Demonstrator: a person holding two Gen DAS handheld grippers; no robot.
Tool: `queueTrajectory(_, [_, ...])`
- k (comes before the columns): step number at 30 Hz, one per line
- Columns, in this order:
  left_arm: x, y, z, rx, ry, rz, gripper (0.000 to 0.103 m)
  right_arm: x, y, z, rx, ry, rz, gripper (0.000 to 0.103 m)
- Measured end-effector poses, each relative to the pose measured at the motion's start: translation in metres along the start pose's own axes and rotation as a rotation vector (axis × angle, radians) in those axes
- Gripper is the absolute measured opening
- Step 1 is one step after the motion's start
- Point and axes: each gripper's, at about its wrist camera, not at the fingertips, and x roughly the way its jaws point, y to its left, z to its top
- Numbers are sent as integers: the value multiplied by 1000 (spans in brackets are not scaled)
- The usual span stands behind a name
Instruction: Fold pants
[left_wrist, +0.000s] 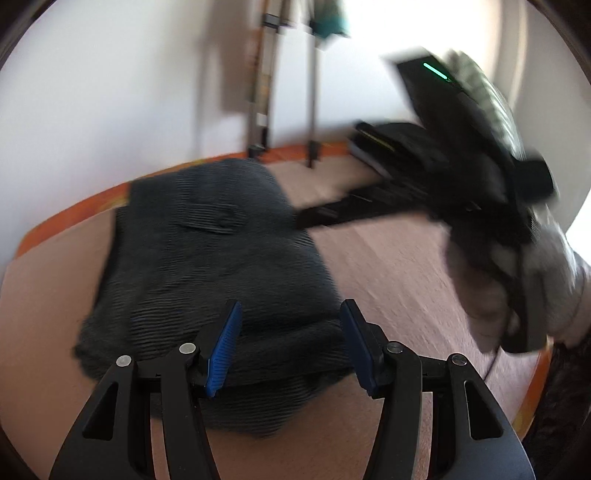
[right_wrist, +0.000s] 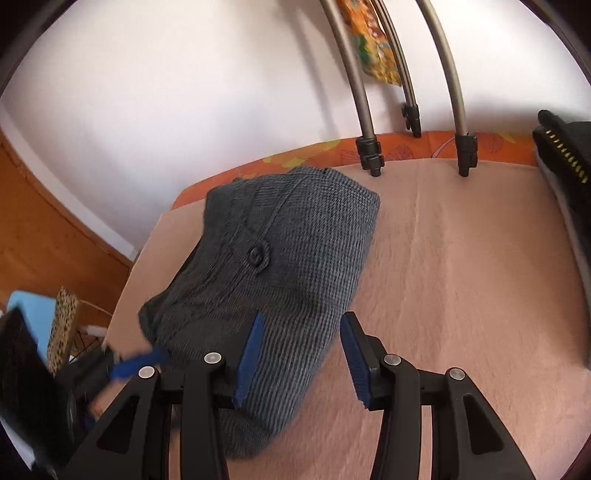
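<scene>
Folded grey pants (right_wrist: 280, 266) on pink blanket (right_wrist: 461, 277), rack legs (right_wrist: 369, 147) behind.

Daylight flooded in from the upper right of the left wrist view, blowing out that corner to white glare. That view was smeared by motion blur, worst on the right tool (left_wrist: 321, 218) and the gloved hand (left_wrist: 546, 280). The right wrist view was sharper, evenly bright, with soft shadows on the white wall (right_wrist: 184, 92). Fisheye curvature bent both views' edges into dark vignettes.
</scene>
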Motion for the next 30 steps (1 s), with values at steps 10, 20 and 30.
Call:
queueTrajectory(10, [23, -8, -25, 47, 128, -133, 34, 44, -6, 31, -28, 39, -130, 44])
queueTrajectory(20, [4, -30, -9, 120, 41, -146, 34, 39, -21, 48, 31, 26, -82, 46])
queueTrajectory(30, [25, -29, -28, 105, 158, -221, 34, 59, -26, 71, 29, 30, -123, 46])
